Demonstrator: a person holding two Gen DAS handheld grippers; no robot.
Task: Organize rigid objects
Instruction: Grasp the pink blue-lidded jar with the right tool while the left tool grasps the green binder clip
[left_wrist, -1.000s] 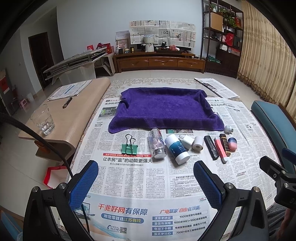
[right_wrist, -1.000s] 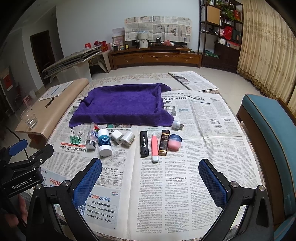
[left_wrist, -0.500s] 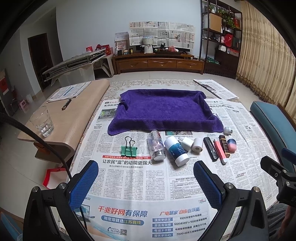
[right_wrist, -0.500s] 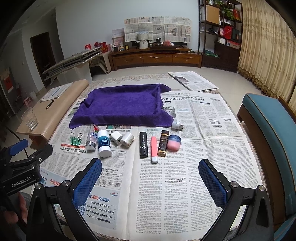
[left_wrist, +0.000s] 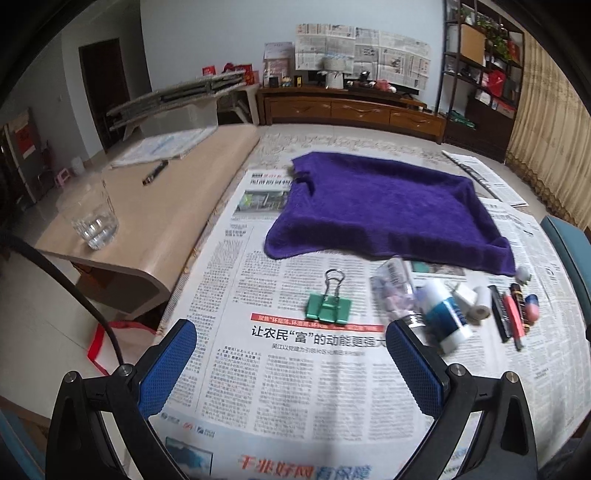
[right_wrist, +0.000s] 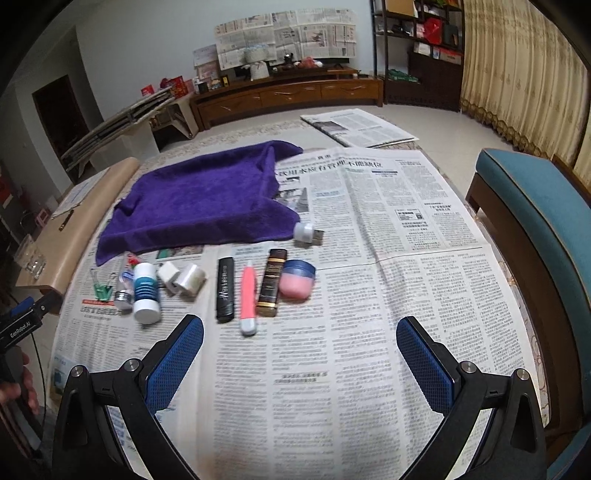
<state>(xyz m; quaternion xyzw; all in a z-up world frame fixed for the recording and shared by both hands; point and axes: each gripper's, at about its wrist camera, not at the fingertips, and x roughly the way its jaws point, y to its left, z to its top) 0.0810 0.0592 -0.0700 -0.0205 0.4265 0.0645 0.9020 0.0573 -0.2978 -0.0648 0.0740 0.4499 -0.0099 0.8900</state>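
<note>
A row of small items lies on newspaper in front of a purple towel (left_wrist: 384, 206) (right_wrist: 199, 199). From the left: a green binder clip (left_wrist: 328, 308) (right_wrist: 101, 290), a clear bottle (left_wrist: 391, 295), a white and blue bottle (left_wrist: 445, 317) (right_wrist: 147, 291), a white plug and tape roll (right_wrist: 192, 278), a black tube (right_wrist: 225, 288), a pink tube (right_wrist: 248, 295), a brown tube (right_wrist: 271, 282), a pink jar (right_wrist: 297, 282) and a small white adapter (right_wrist: 308, 232). My left gripper (left_wrist: 291, 363) is open, just short of the clip. My right gripper (right_wrist: 299, 360) is open, below the tubes and jar.
A beige low table (left_wrist: 155, 236) on the left holds a drinking glass (left_wrist: 92, 218) and a pen. A blue cushioned chair (right_wrist: 543, 229) stands at the right. A wooden TV cabinet (left_wrist: 354, 110) and shelves line the far wall. Bare newspaper (right_wrist: 406, 295) lies right of the items.
Both grippers have moved forward and lower toward the row of items. The left view has swung toward the binder clip, the right toward the tubes. Both stay open and nothing on the table has shifted.
</note>
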